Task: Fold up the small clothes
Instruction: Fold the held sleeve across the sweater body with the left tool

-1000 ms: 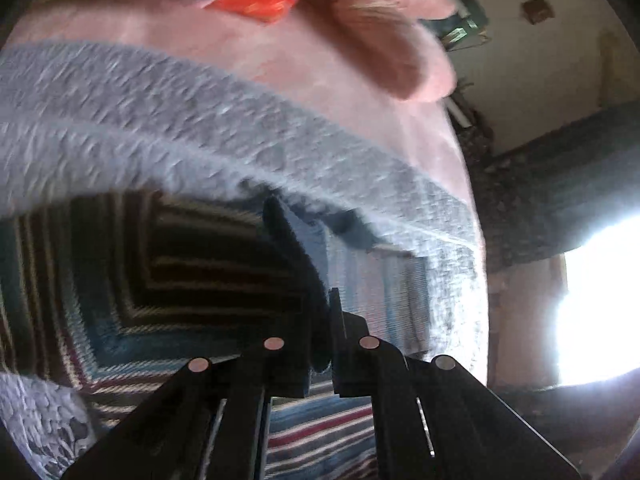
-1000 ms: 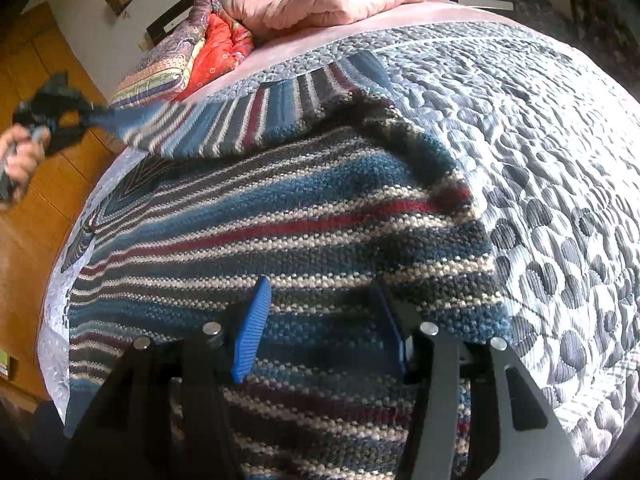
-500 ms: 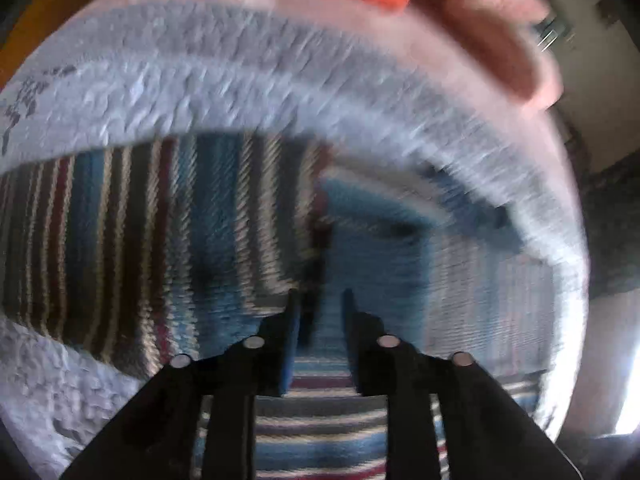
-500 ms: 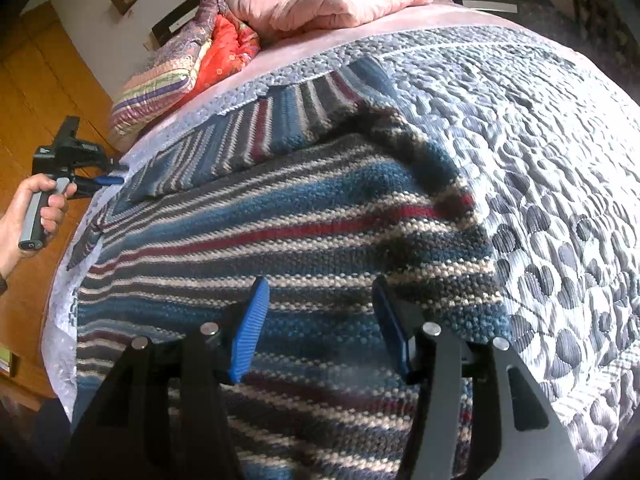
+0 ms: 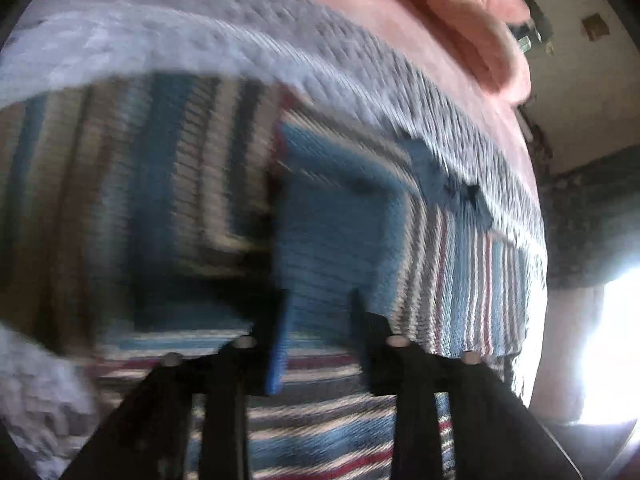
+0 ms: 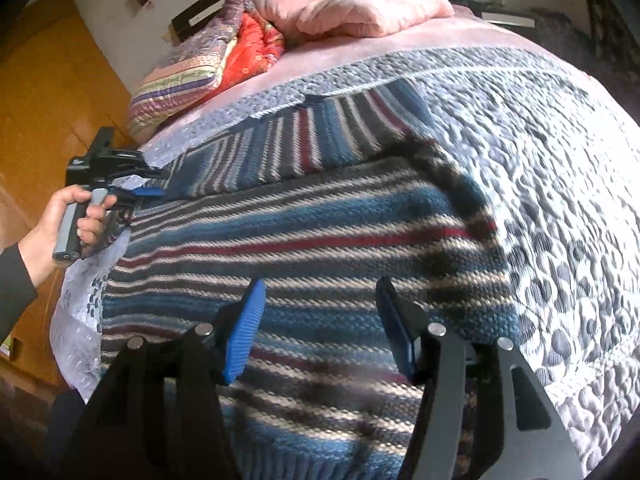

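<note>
Quilted grey bedspread [image 6: 560,184] covers a bed, and a striped knitted sweater [image 6: 320,232] lies flat across it. Blue-padded fingers [image 6: 244,328] of the right gripper [image 6: 320,320] stand wide apart above the sweater's body, holding nothing. Fingers of the left gripper [image 5: 318,332] also stand apart in the blurred left wrist view, over the sweater [image 5: 340,220] by its folded-in sleeve. A hand [image 6: 76,220] in a dark sleeve holds that gripper [image 6: 148,192] at the bed's edge. Pink pillows [image 6: 352,8] sit by the headboard.
</note>
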The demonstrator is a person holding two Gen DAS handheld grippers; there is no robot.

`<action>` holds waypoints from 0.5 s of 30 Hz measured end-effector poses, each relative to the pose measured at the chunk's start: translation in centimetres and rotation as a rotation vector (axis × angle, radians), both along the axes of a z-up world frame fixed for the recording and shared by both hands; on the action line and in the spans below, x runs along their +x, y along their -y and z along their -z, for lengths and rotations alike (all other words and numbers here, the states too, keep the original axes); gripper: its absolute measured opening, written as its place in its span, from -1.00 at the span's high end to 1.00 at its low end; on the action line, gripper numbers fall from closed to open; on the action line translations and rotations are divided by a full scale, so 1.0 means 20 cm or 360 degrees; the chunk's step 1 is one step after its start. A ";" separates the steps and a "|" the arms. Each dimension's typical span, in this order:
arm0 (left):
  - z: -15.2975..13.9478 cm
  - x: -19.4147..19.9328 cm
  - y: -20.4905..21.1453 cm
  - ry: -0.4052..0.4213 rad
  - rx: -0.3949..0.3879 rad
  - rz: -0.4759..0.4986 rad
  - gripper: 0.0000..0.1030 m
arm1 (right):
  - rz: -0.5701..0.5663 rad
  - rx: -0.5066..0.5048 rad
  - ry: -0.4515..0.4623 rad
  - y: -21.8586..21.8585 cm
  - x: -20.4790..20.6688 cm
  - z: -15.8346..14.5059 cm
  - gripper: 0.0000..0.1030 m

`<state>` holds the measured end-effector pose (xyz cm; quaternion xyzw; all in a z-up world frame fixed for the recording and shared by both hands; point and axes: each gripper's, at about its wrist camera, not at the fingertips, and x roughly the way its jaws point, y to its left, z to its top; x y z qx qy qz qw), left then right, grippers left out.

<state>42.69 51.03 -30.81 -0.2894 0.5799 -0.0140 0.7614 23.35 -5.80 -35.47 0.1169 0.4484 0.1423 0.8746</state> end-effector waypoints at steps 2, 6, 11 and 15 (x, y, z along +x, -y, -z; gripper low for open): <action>-0.08 -0.09 -0.17 0.0067 -0.0003 -0.0095 -0.07 | -0.0023 -0.0003 0.0014 -0.05 0.01 -0.03 -0.15; -0.21 -0.37 -0.69 0.0182 0.0055 -0.0428 -0.36 | -0.0085 0.0006 0.0003 -0.16 0.04 -0.04 -0.16; -0.21 -0.75 -1.35 0.0238 0.0027 -0.0935 -0.37 | -0.0190 0.0010 0.0000 -0.35 0.05 -0.05 -0.16; -0.15 -0.87 -1.64 0.0214 0.0042 -0.1122 -0.37 | -0.0242 0.0015 -0.0007 -0.45 0.06 -0.05 -0.17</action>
